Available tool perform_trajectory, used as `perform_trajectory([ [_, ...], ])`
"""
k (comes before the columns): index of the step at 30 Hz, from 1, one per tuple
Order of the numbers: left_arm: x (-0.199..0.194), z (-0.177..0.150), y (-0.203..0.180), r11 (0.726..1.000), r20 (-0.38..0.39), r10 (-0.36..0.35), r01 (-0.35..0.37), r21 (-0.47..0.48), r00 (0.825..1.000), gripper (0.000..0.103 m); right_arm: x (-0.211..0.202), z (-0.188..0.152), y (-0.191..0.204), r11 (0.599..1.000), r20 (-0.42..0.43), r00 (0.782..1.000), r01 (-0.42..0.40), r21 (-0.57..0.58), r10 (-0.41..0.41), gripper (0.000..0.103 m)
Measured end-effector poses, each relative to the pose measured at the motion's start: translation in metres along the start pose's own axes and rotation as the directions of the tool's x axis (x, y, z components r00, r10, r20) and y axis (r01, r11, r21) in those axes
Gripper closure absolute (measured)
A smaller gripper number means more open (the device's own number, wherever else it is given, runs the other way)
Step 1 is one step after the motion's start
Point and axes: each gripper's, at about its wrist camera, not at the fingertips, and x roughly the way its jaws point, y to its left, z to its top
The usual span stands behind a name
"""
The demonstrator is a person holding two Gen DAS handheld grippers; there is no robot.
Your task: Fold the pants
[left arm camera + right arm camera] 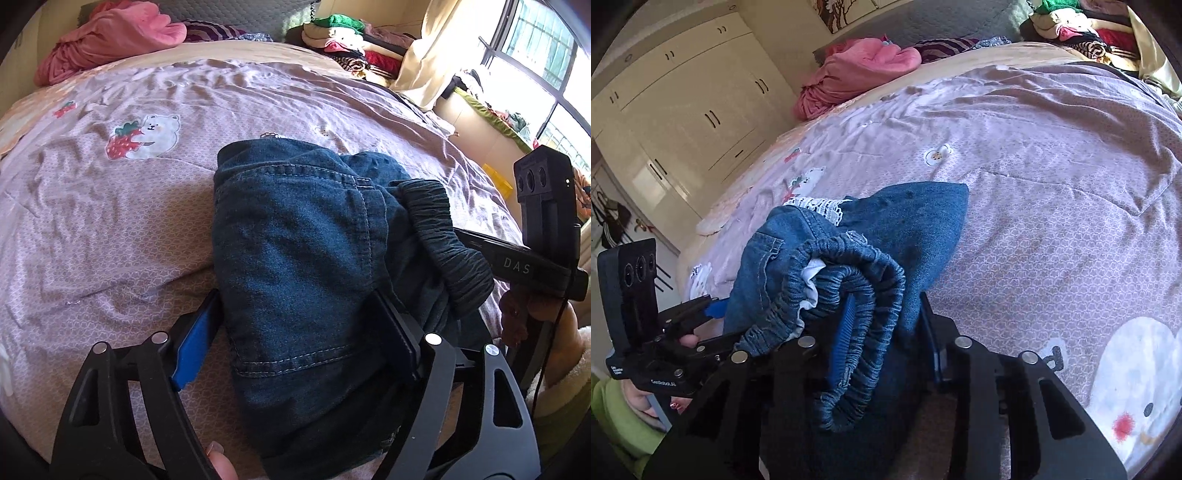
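Note:
The folded dark blue denim pants (306,258) lie bunched on the bed, with the elastic waistband (443,236) at the right. My left gripper (295,332) straddles the bundle's near end, its blue-padded fingers (195,350) wide on both sides of it. In the right wrist view the pants (886,236) are lifted in a bundle, and my right gripper (886,339) has its fingers around the waistband (857,332) and the denim. The right gripper also shows in the left wrist view (524,266), and the left gripper shows in the right wrist view (701,314).
The bed has a lilac cover (110,221) with bear and strawberry prints. A pink garment (110,37) lies at the headboard. Stacked clothes (351,44) sit at the far right corner. White wardrobes (683,110) stand left of the bed, and a window (546,55) is at the right.

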Motion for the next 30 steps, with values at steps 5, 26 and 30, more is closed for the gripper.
perform_trajectory([
  [5, -0.001, 0.000, -0.005, 1.000, -0.002, 0.014, -0.014, 0.018, 1.000, 0.049, -0.007, -0.002, 0.013, 0.999, 0.034, 0.999, 0.028, -0.036, -0.026, 0.084],
  [26, -0.009, 0.002, -0.012, 0.999, 0.014, 0.025, -0.025, 0.044, 1.000, 0.064, -0.011, -0.002, 0.036, 0.987, 0.038, 0.990, 0.139, -0.083, -0.136, 0.086],
  [30, -0.011, 0.002, -0.013, 0.997, 0.021, 0.045, -0.046, 0.056, 0.999, 0.090, -0.006, -0.003, 0.034, 0.987, 0.031, 0.990, 0.138, -0.079, -0.136, 0.089],
])
